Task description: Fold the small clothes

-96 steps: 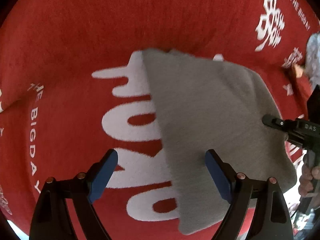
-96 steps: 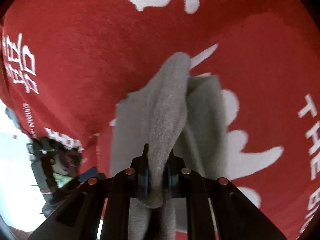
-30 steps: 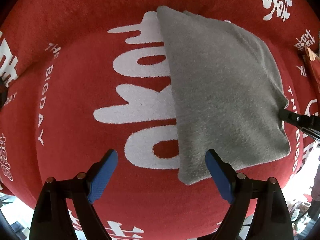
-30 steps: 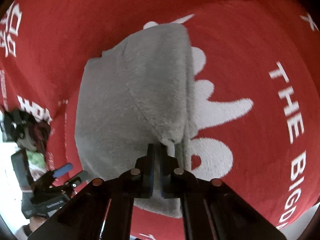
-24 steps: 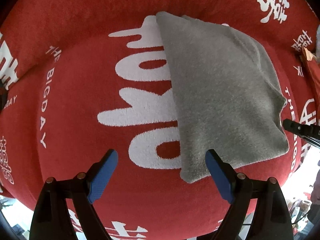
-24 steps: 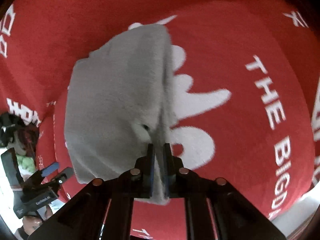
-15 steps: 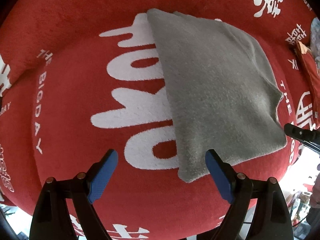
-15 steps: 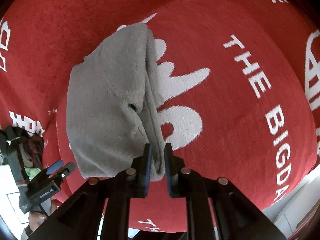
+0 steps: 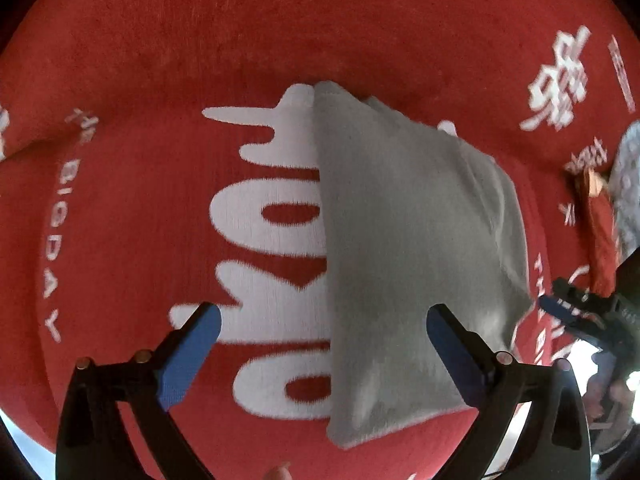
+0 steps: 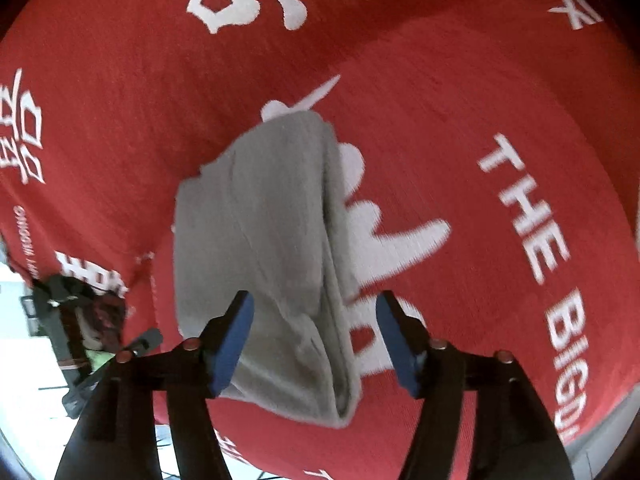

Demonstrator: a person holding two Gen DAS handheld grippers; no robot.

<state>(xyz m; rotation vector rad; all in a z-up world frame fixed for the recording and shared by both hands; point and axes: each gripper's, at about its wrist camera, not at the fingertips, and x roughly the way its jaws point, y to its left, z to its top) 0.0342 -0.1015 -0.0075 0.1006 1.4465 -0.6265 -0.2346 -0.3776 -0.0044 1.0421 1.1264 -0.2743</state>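
Observation:
A grey fleecy garment (image 9: 404, 248) lies folded flat on a red blanket (image 9: 160, 80) with white lettering. My left gripper (image 9: 324, 348) hovers over its near left edge, jaws opening wide, blue pads apart, nothing pinched. In the right wrist view the same grey garment (image 10: 264, 248) lies below my right gripper (image 10: 316, 336). Its jaws are opening, and the cloth's folded edge runs between the pads without being pressed. The right gripper's tip (image 9: 560, 312) shows at the right edge of the left wrist view, just off the garment's corner.
The red blanket (image 10: 480, 100) covers the whole surface and drops off at the near edges. A grey patterned item (image 9: 628, 184) lies at the far right. The left gripper's body (image 10: 80, 328) and a hand show at the lower left of the right wrist view.
My right gripper has let go of the grey garment's edge and spread its jaws; the cloth now lies flat. My left gripper has shifted over the cloth and opened a little wider.

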